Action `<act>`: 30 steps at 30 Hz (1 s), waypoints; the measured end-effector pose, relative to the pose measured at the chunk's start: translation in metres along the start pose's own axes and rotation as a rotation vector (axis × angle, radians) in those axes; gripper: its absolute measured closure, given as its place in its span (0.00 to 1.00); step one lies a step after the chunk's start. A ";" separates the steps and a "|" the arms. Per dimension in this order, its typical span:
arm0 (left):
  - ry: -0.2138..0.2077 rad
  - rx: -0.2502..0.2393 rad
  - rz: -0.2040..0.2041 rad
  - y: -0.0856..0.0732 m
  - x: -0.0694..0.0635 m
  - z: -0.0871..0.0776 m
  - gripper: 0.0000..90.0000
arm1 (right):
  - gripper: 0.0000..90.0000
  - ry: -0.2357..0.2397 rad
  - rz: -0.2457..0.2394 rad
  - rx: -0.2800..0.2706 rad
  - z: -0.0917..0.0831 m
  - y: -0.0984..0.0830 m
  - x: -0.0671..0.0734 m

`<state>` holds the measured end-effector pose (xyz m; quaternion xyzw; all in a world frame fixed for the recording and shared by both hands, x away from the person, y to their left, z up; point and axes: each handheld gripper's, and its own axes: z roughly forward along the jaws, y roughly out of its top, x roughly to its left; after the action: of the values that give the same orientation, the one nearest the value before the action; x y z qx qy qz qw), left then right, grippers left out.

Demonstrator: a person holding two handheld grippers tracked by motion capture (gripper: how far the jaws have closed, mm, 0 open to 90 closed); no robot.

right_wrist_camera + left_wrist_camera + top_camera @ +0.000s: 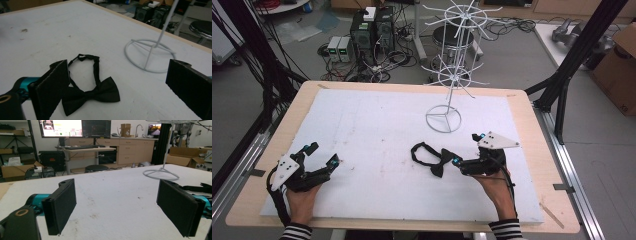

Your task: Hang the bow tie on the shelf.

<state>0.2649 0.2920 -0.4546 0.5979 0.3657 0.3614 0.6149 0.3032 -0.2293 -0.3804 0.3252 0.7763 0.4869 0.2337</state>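
A black fabric bow tie (438, 161), its thin strap curled in a loop, lies flat on the white padded tabletop (377, 125) right of centre, toward the near edge, close to the round wire base of a white wire rack (443, 119). The right gripper (464, 150) sits just beside the bow with its flat black jaws spread wide, holding nothing. The left gripper (323, 154) rests near the near left corner, jaws equally wide apart over bare, faintly stained matting.
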 end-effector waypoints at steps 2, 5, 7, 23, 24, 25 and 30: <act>0.000 0.000 0.000 0.000 0.000 0.000 0.18 | 0.05 0.017 -0.011 0.017 0.007 0.006 0.003; 0.001 0.000 -0.001 0.000 0.000 0.000 0.18 | 0.06 0.052 0.010 0.037 0.014 0.011 0.006; 0.001 0.000 0.000 0.000 0.000 0.000 0.18 | 0.08 0.074 -0.003 0.061 0.020 0.013 0.008; 0.001 0.000 -0.001 0.000 0.000 0.000 0.18 | 0.23 0.176 -0.034 0.234 0.061 0.025 0.012; 0.001 0.000 0.000 0.000 0.000 0.000 0.18 | 0.25 0.179 -0.034 0.238 0.062 0.026 0.012; 0.001 0.001 0.000 0.000 0.000 0.000 0.18 | 0.29 0.183 -0.044 0.245 0.064 0.027 0.012; 0.000 0.001 0.001 0.000 0.000 0.000 0.18 | 0.42 0.188 -0.069 0.299 0.073 0.030 0.014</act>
<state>0.2648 0.2920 -0.4546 0.5985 0.3654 0.3614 0.6146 0.3516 -0.1651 -0.3839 0.2825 0.8692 0.3859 0.1255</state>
